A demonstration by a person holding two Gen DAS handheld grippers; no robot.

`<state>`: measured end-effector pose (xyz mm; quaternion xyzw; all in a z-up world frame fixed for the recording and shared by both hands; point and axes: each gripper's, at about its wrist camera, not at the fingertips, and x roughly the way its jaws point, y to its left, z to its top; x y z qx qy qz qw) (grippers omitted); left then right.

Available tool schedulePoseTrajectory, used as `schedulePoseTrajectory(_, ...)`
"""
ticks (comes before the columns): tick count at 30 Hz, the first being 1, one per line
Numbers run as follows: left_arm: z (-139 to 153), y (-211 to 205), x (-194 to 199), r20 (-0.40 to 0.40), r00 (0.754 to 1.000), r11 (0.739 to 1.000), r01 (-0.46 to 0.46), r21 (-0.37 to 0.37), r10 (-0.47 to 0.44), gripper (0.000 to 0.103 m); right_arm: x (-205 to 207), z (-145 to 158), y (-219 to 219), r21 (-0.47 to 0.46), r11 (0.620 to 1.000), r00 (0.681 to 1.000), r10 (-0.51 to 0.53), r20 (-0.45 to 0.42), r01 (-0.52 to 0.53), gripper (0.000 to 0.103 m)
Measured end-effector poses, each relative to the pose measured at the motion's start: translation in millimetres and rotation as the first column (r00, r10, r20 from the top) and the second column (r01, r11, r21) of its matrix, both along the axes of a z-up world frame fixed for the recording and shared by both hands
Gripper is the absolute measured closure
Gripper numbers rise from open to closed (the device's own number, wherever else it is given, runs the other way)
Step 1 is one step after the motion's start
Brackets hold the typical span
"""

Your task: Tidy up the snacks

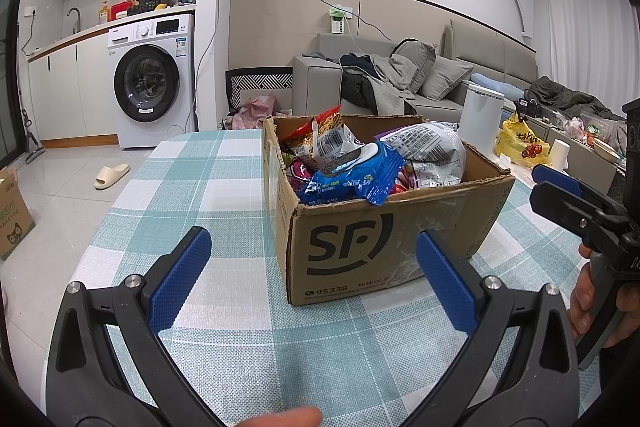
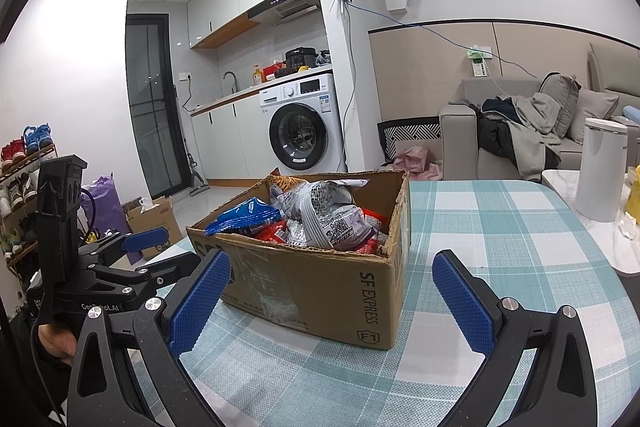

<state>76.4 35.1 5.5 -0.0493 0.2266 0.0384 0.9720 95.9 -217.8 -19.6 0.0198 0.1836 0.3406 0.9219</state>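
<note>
A white front-loading washing machine (image 1: 154, 83) stands under a kitchen counter at far left, and a beige slipper (image 1: 112, 176) lies on the tiled floor in front of it. Nearer, a tabletop covered in a teal and white checked cloth (image 1: 192, 187) fills the foreground. The left tool (image 1: 314, 277), black with blue ribbed pads, hovers just above the cloth with its jaws spread wide and holding nothing; its gap faces the near corner of the box.

At the centre of the tabletop sits an open brown cardboard shipping box printed with a black SF logo (image 1: 352, 247). It is heaped with snack packets: a red and yellow noodle packet (image 1: 316, 129) stands up at the back left, a shiny blue packet (image 1: 356, 183) lies across the front and hangs a little over the rim, and a silver-grey crinkled bag with black print (image 1: 432, 147) rests at the right.

In the right wrist view the same box (image 2: 320, 287) shows its SF EXPRESS side, and the right tool (image 2: 332, 301) hovers in front of it with its jaws also spread wide and empty. The left tool (image 2: 160, 255) appears there to the left of the box.

Behind the box, a grey sofa piled with clothes and cushions (image 1: 400, 83) runs along the wall. A white cylindrical bin (image 1: 480, 119) and a yellow plastic bag (image 1: 520, 143) stand at right.
</note>
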Motion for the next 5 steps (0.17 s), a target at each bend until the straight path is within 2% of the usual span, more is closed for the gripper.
schedulePoseTrajectory(5, -0.1, 0.5, 0.2, 0.001, 1.000, 1.000, 0.000, 0.000, 0.000, 0.001, -0.3, 0.0, 0.1, 0.001, 1.000, 1.000, 0.000, 0.000, 0.000, 0.000)
